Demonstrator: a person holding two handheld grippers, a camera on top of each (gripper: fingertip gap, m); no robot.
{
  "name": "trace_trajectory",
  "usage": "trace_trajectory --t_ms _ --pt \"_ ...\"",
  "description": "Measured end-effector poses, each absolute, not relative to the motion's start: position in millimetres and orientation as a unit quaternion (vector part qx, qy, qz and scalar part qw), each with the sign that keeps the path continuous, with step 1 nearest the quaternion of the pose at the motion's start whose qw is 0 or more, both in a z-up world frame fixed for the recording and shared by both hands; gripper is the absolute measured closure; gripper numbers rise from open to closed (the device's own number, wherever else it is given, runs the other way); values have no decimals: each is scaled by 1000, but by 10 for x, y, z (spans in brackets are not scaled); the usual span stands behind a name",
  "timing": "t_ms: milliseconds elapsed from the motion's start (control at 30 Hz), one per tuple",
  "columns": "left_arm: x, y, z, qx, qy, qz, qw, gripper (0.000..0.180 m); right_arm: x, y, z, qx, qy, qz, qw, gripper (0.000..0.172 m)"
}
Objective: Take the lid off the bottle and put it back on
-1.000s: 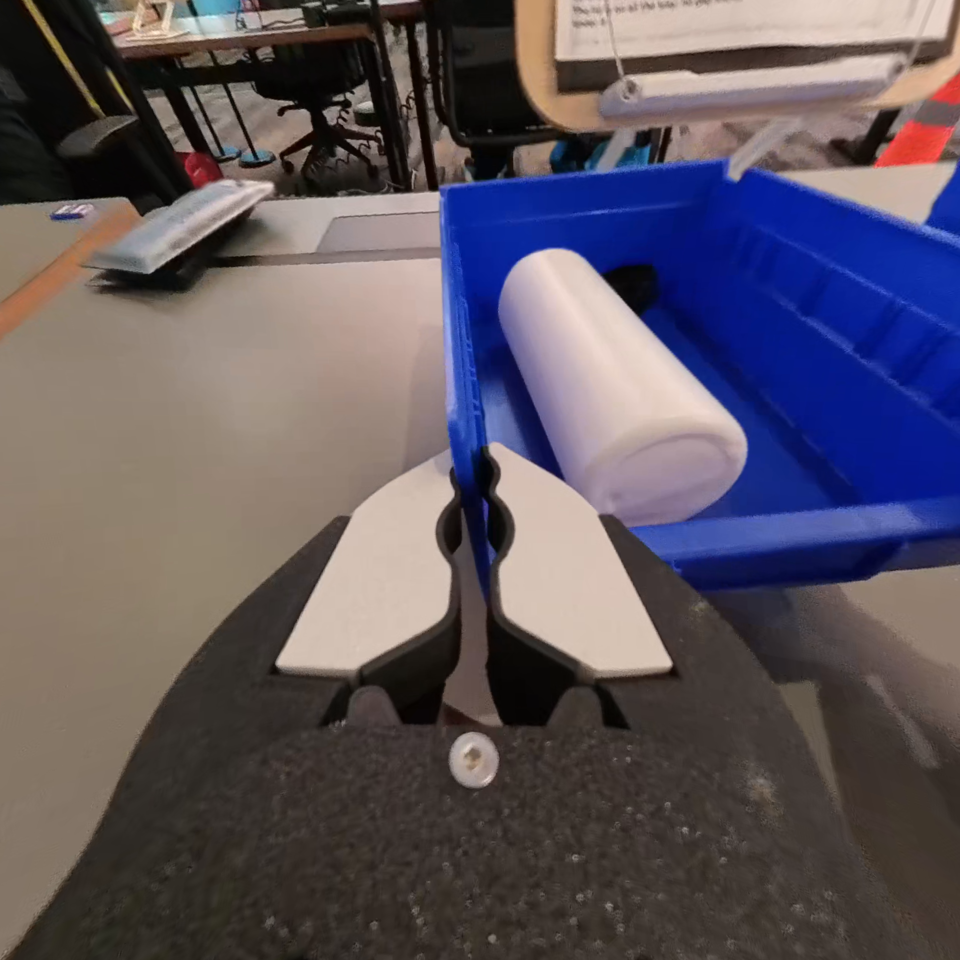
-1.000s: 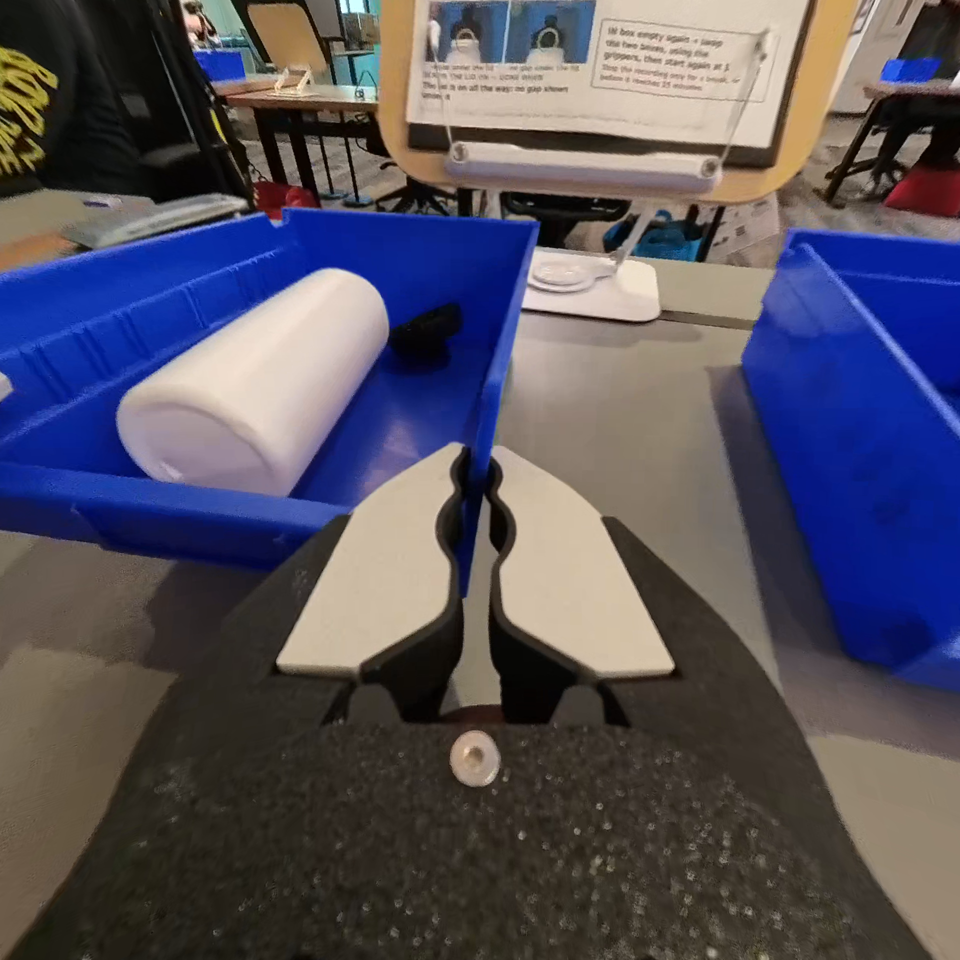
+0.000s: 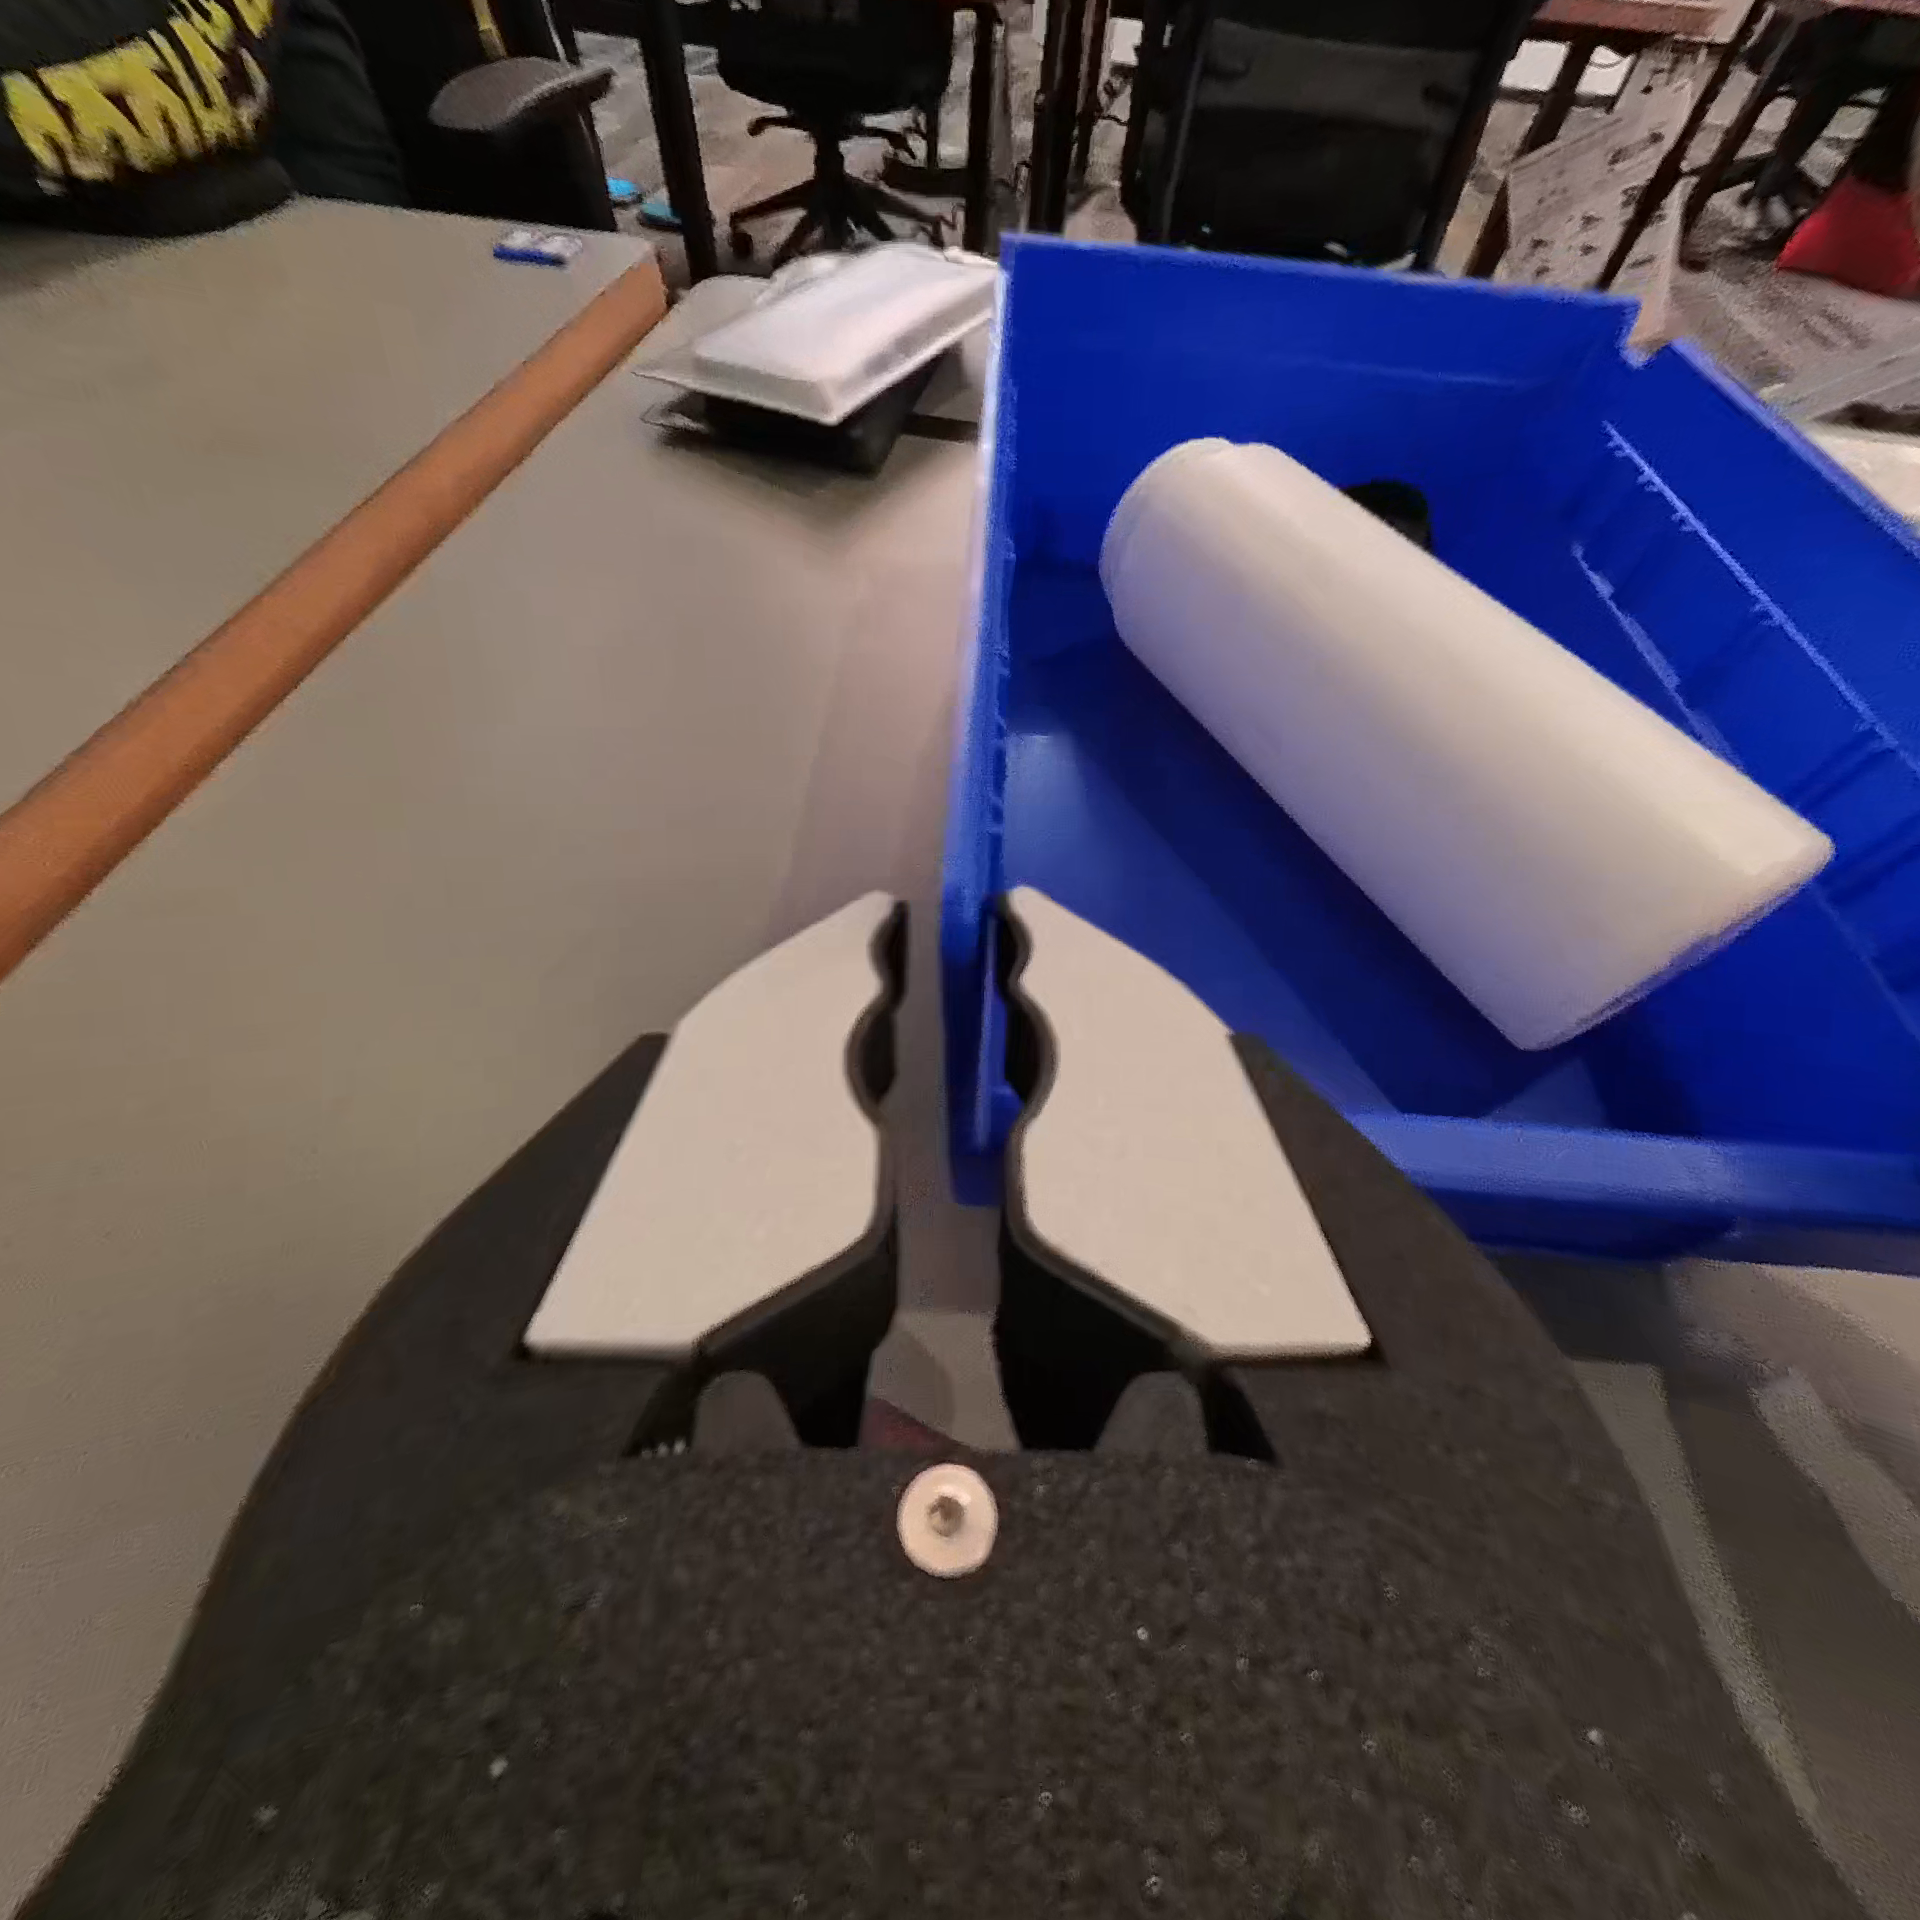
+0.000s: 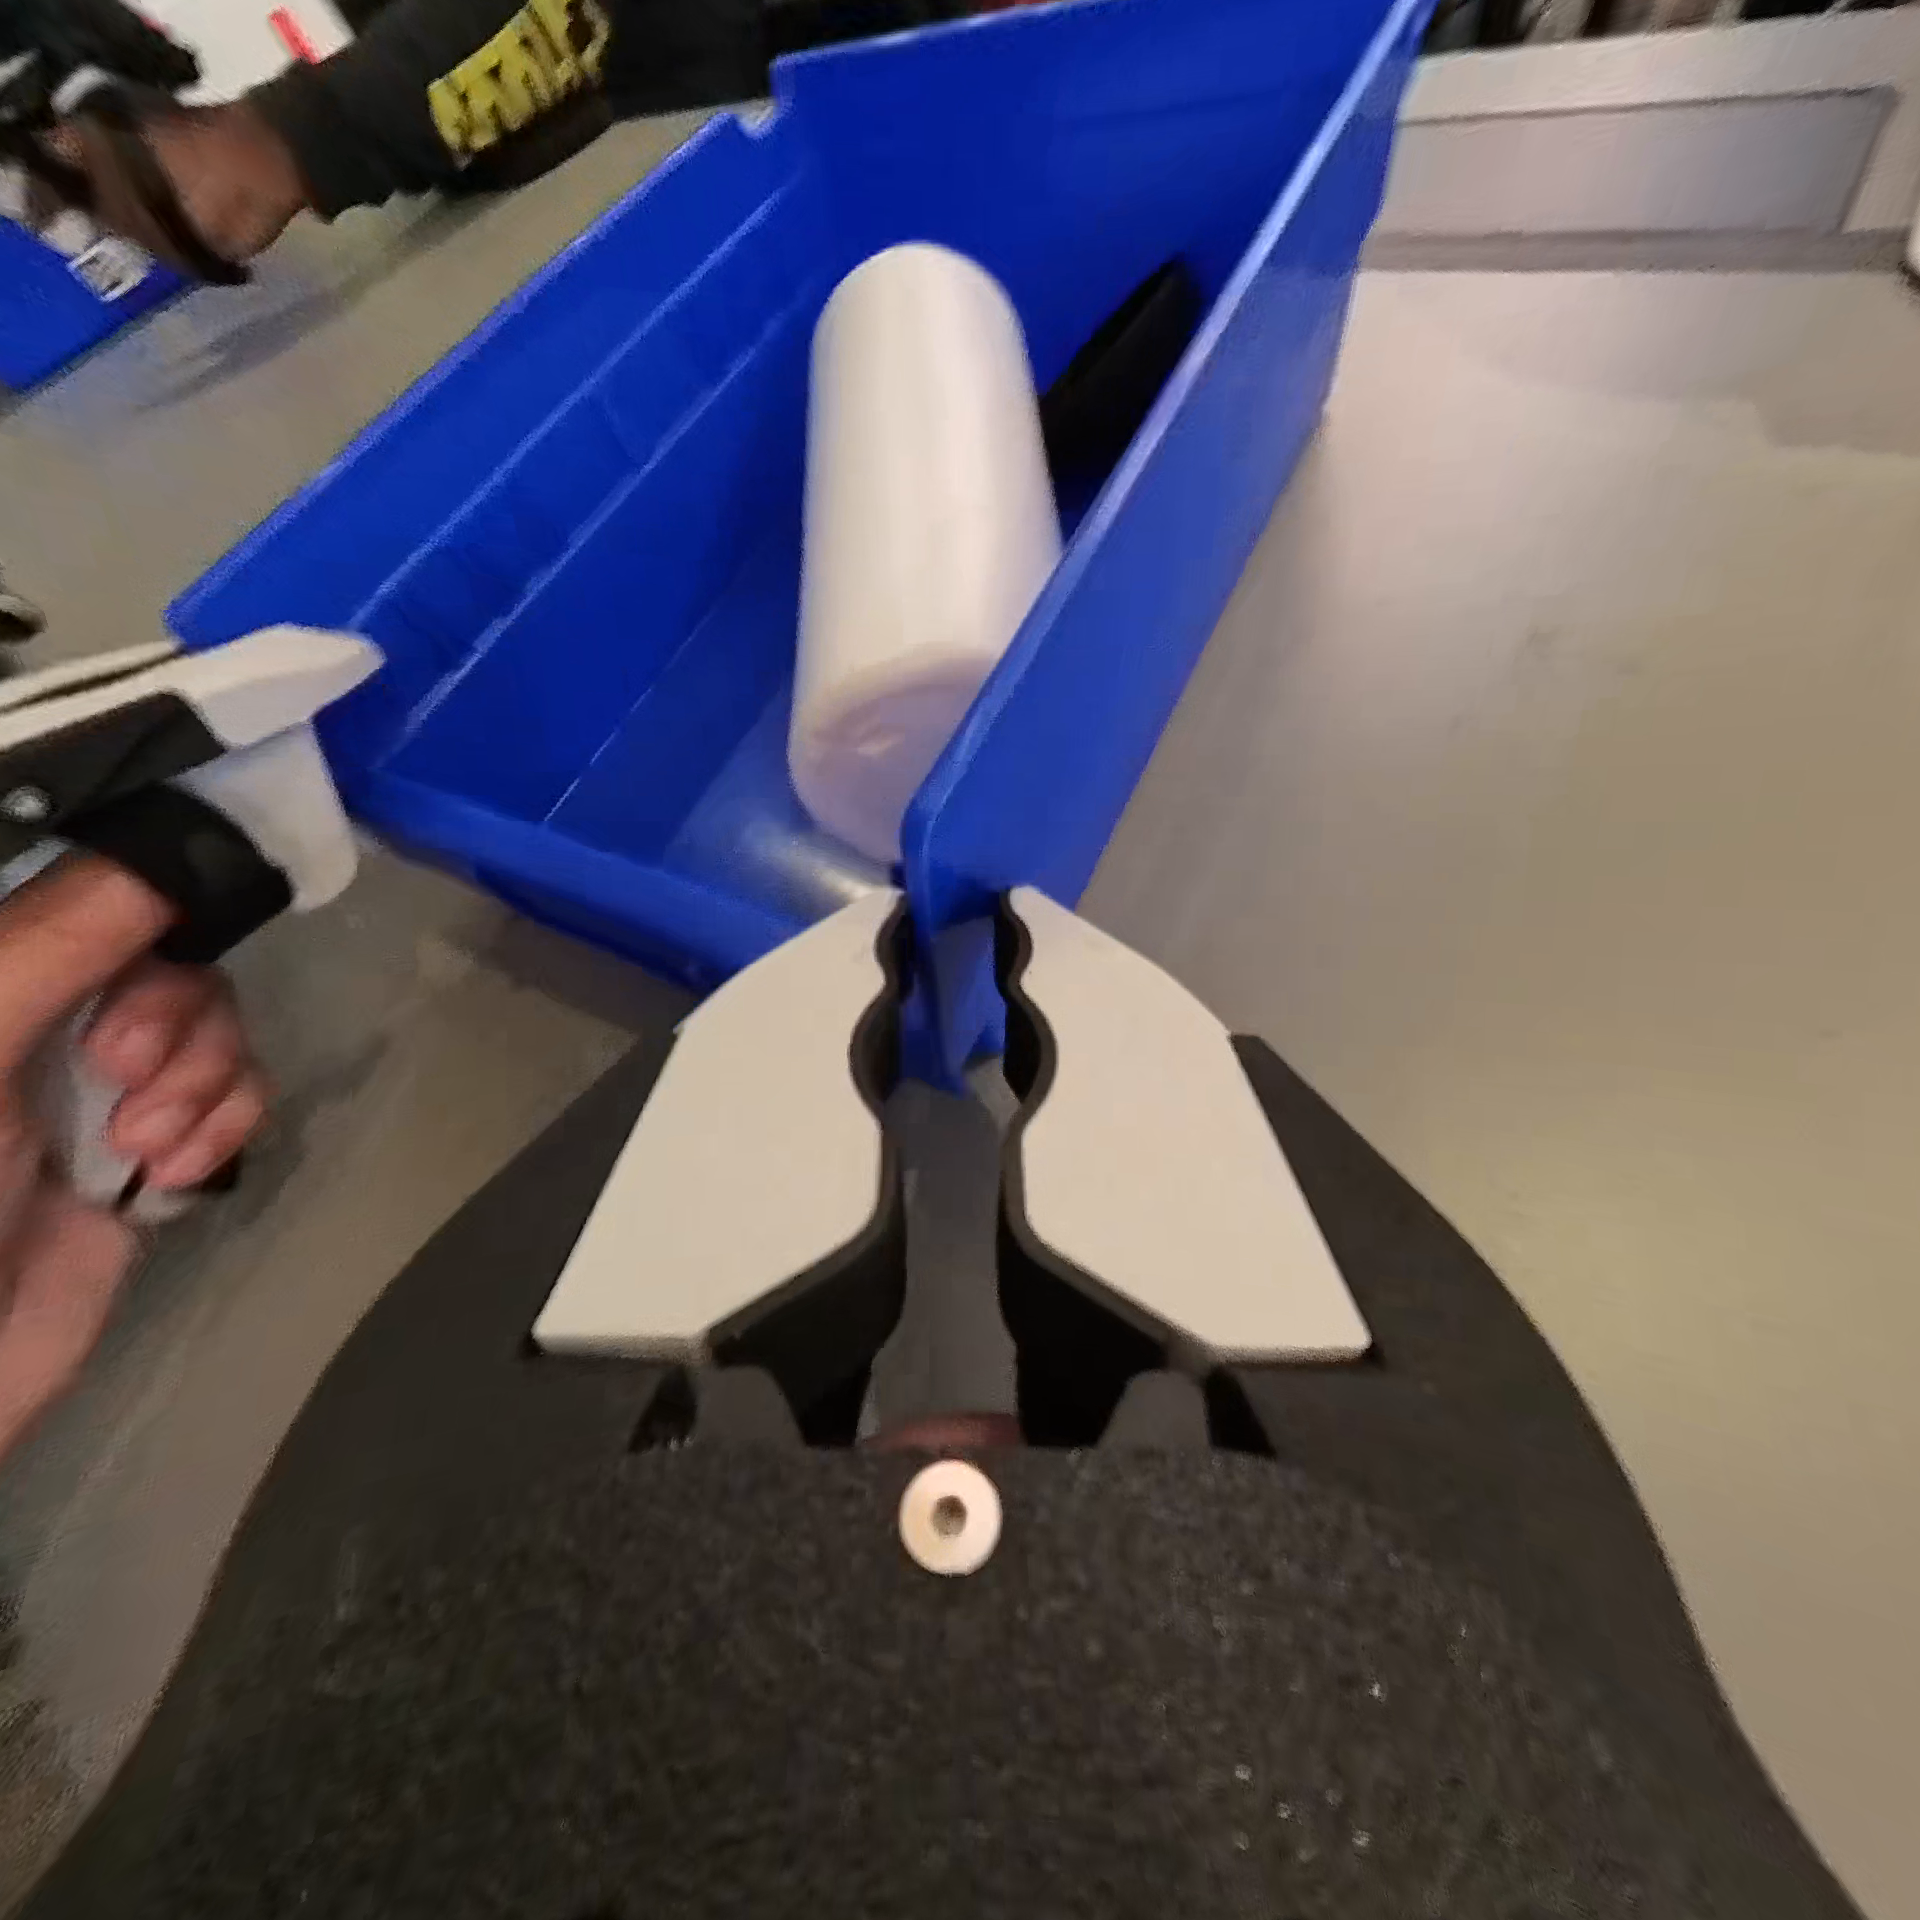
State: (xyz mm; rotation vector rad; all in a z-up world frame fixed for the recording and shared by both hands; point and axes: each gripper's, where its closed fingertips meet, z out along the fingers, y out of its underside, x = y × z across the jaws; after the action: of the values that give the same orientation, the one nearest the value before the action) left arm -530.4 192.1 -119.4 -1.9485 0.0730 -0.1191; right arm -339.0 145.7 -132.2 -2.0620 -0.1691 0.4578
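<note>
A grey bench [image 3: 436, 831] is seen in an office space, with chairs and other desks behind it.

Left wrist view: a blue bin [image 3: 1299, 395] stands on the bench. A white bottle [image 3: 1434, 748] lies on its side inside the bin, its base toward the camera. A black lid [image 3: 1387, 504] is partly visible beyond the bottle's far end; whether it is fitted on the bottle cannot be told. The left tool [image 3: 948, 914] is parted, straddling the bin's near corner wall. A gap shows between the left-hand pad and the wall; the other pad lies close against the wall's inner face. A grey flat device [image 3: 831, 332] rests on the bench beyond the bin. A person's dark sleeve [image 3: 135, 114] is at the top left.

Right wrist view: the same bin [image 4: 623, 436] is seen from its opposite corner, with the bottle [image 4: 914, 520] lying lengthwise in it and the black lid [image 4: 1122, 353] at its far end. The right tool [image 4: 948, 909] is parted around the bin's corner wall, with gaps visible on both sides. The left tool [image 4: 281, 665] appears at the bin's other near corner, held by a hand [image 4: 114, 1049]. Motion blur is noted throughout.
</note>
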Motion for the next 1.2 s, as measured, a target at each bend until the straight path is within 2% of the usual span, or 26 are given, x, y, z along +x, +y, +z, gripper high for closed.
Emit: trace_trajectory --t_ms 33,67,167,267,333,433,533,667,900,1067,1200 --pt "-5344 1903 -1122 -822 26 -42 568 157 -3362 1388 -1271 -847 -81 205 484 158" --pt "-5376 1876 -1037 -814 20 -40 579 156 -3312 1316 -1188 -838 -96 219 490 156" --pt "-5359 1762 -827 -798 7 -71 598 146 -3013 1071 -956 -810 -161 227 516 138" --pt "-5258 1643 -886 -837 17 -71 543 133 -2501 840 -839 -793 -207 199 538 130" --pt "-5080 1566 -862 -856 35 -87 508 116 -2077 696 -825 -788 -219 176 549 128" --pt "-4460 1378 -647 -844 73 -206 489 109 -1384 516 -879 -797 -194 144 553 119" --pt "-3644 1033 -471 -796 95 -375 466 112 -712 300 -930 -808 -142 130 557 113" --pt "-2899 524 -707 -763 139 -437 456 113 -189 -131 -905 -778 -116 130 604 111" --pt "-2576 312 -1023 -763 206 -382 480 114 177 -392 -929 -754 -40 163 635 114" --pt "-2647 339 -1142 -773 199 -381 467 115 242 -296 -955 -756 -63 107 642 118" --pt "-2721 387 -1184 -776 225 -334 486 115 162 -263 -980 -757 -61 127 638 120"
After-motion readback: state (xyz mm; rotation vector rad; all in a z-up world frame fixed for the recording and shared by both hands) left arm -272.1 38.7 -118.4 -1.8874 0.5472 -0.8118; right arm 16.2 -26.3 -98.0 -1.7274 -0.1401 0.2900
